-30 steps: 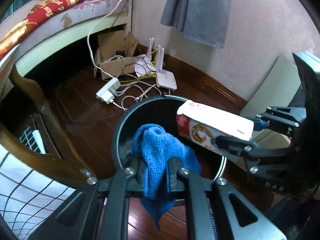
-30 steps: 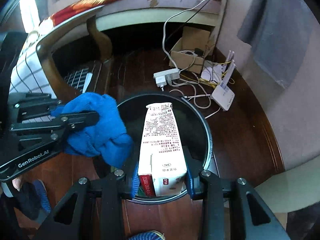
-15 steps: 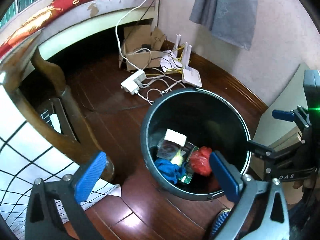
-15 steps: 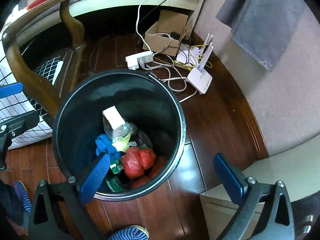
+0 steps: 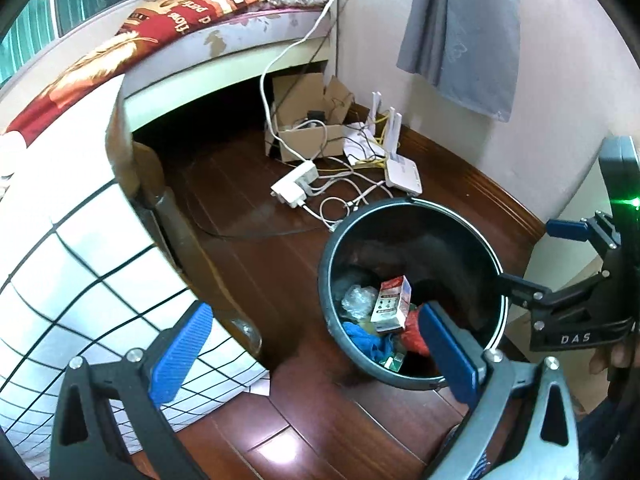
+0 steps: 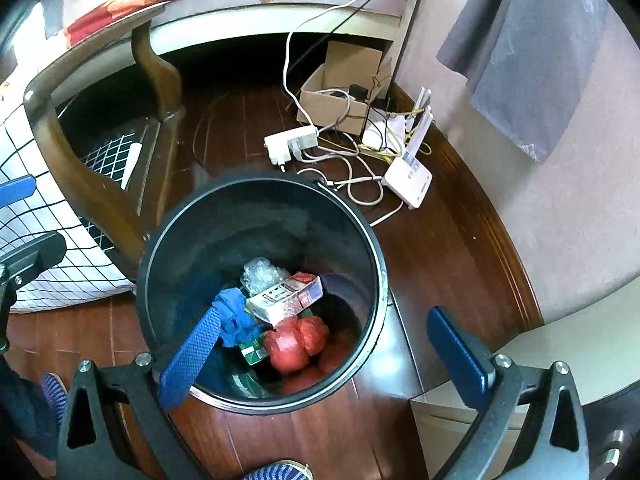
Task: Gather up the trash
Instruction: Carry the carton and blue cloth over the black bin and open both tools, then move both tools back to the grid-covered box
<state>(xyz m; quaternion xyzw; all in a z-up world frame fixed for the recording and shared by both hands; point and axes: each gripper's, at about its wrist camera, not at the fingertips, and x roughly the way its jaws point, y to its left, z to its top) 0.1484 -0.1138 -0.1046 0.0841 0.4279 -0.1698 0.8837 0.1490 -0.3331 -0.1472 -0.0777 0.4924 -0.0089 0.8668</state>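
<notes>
Both hand-held grippers hang above the black trash bin (image 6: 262,284), fingers spread wide and holding nothing: the left hand-held gripper (image 5: 316,354) beside its rim, the right hand-held gripper (image 6: 320,354) over its mouth. Inside lie the milk carton (image 6: 286,298), blue cloth (image 6: 234,316) and red bag (image 6: 296,338). The wooden chair leg (image 6: 100,200) stands just left of the bin. Only the right view shows the cabinet corner (image 6: 532,354); the left view shows more bed (image 5: 192,20).

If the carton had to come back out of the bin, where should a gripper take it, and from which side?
Probably straight down through the bin's open top. The carton lies on its side atop the blue cloth and red bag, broad face up. Close across its narrow width near the middle; the long edges look exposed, while the bin walls block any sideways approach.
</notes>
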